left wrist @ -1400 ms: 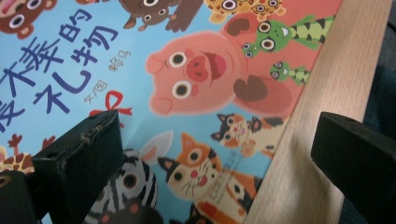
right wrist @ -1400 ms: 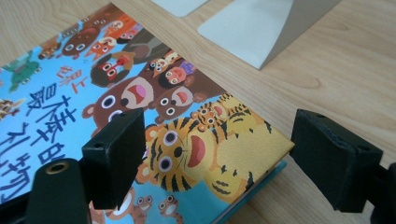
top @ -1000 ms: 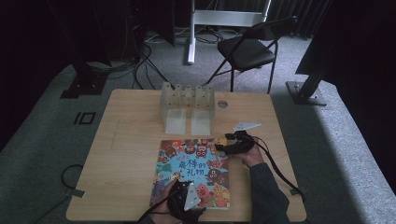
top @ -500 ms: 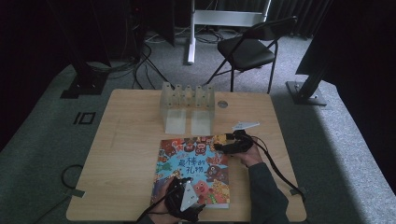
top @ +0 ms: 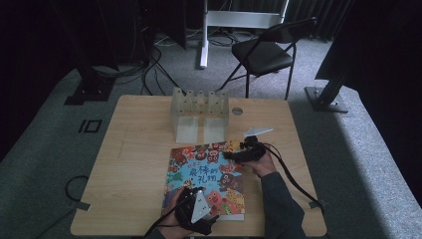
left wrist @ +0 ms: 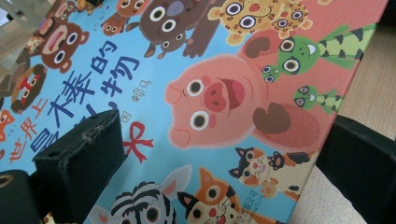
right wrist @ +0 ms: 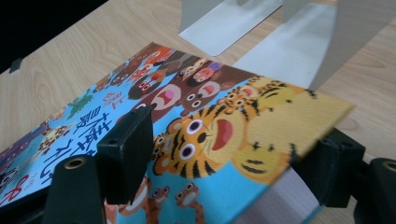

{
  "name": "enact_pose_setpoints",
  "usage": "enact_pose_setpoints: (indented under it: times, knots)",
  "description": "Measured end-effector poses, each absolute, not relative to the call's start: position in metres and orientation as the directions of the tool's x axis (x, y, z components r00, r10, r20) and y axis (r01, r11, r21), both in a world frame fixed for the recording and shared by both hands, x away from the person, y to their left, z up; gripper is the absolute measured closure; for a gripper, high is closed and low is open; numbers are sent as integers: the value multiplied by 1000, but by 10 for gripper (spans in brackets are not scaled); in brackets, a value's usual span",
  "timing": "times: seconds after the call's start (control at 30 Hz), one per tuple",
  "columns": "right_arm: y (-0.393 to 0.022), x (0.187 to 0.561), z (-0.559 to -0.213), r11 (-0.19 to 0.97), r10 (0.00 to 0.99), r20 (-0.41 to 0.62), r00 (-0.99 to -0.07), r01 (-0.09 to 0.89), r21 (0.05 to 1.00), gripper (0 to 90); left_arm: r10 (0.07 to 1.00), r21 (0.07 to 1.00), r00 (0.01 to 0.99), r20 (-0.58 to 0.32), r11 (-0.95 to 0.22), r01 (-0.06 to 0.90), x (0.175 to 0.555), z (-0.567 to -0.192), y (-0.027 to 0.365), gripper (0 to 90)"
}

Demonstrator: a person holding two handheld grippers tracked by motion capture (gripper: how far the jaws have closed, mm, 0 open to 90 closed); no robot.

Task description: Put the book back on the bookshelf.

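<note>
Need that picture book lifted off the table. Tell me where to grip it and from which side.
Grip the picture book at its far right corner, coming from the right edge. It lies flat, and that corner already sits raised between the right gripper jaws, giving both faces to pinch.

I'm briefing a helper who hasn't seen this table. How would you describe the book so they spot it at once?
On the wooden table, look at the near half, in front of the clear plastic rack. The book lies flat there, the only colourful thing: a blue cover crowded with cartoon animals and large Chinese characters.
</note>
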State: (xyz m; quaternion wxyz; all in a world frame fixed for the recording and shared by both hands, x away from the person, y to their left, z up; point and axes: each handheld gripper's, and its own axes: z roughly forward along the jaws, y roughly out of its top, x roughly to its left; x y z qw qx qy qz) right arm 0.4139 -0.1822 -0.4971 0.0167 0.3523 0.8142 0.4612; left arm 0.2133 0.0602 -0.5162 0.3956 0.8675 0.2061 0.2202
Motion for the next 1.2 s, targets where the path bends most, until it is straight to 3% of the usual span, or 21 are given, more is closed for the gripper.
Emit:
enact_pose_setpoints:
  times: [0.63,0.97,1.2]
  knots:
    - [-186,416,-491,274,579,329,-746,558,783,406,542,777,827,152,-582,239,211,-517,79,60]
    - [-188,417,-488,255,569,343,-748,556,791,452,542,809,837,77,-524,265,207,-509,104,68]
    - [-189,418,-485,243,556,353,-752,553,797,489,597,839,801,47,-459,293,215,-497,131,68]
